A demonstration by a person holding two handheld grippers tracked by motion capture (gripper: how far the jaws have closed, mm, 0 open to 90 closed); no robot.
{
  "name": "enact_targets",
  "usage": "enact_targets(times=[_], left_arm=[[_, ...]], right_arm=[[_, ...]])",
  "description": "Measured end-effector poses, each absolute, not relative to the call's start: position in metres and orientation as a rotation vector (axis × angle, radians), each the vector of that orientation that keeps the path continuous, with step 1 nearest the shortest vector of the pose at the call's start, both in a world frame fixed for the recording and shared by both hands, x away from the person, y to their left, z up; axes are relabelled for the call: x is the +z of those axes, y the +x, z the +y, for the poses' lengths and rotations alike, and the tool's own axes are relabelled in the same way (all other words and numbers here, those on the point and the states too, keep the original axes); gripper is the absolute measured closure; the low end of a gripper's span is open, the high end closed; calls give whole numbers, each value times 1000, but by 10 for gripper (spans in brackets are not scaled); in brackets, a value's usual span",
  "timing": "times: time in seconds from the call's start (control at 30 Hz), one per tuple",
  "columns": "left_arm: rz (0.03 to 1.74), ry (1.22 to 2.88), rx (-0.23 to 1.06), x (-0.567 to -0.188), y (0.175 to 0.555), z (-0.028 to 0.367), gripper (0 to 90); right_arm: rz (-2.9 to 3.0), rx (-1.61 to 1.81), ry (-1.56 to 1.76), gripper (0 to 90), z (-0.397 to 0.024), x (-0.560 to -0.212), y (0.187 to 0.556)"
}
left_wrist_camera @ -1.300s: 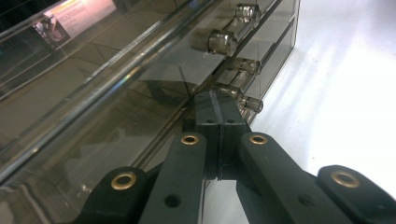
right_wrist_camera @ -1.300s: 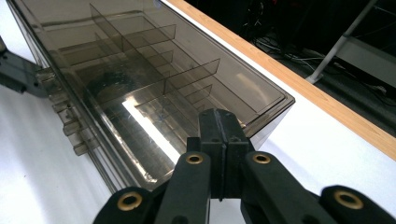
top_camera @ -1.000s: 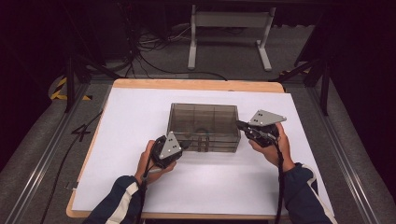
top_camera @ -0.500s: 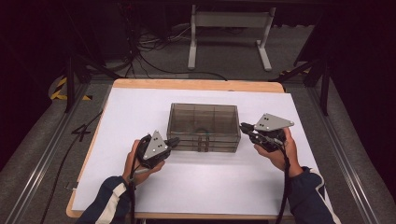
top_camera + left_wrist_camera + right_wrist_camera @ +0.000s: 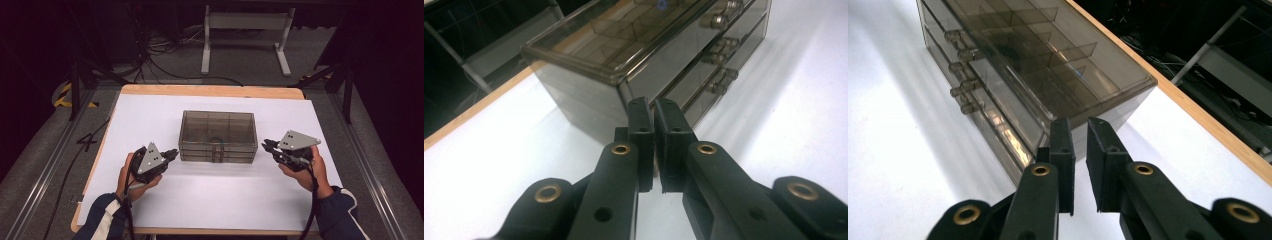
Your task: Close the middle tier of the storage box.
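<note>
Here a smoky, clear-plastic boxy drawer chest (image 5: pixel 218 136) sits between left gripper (image 5: pixel 171 153) and right gripper (image 5: pixel 266 146), fingers released, empty.

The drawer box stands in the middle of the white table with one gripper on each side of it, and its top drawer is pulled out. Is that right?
Not quite. The drawer box does stand mid-table between the left gripper and the right gripper, but all its drawers are pushed in: in the left gripper view the drawer fronts sit flush.
</note>
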State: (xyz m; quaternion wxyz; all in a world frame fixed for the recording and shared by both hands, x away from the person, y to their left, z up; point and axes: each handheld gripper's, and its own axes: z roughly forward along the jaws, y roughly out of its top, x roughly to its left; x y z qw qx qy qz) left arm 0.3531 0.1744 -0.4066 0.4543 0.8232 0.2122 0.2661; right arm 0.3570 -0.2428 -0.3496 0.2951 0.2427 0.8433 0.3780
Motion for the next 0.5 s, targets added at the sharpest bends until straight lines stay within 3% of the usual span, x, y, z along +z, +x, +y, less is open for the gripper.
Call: enact_targets(times=[0.5], left_arm=[[574, 2079, 654, -415, 349, 198, 850]], right_arm=[[2276, 960, 652, 786, -255, -363, 342]])
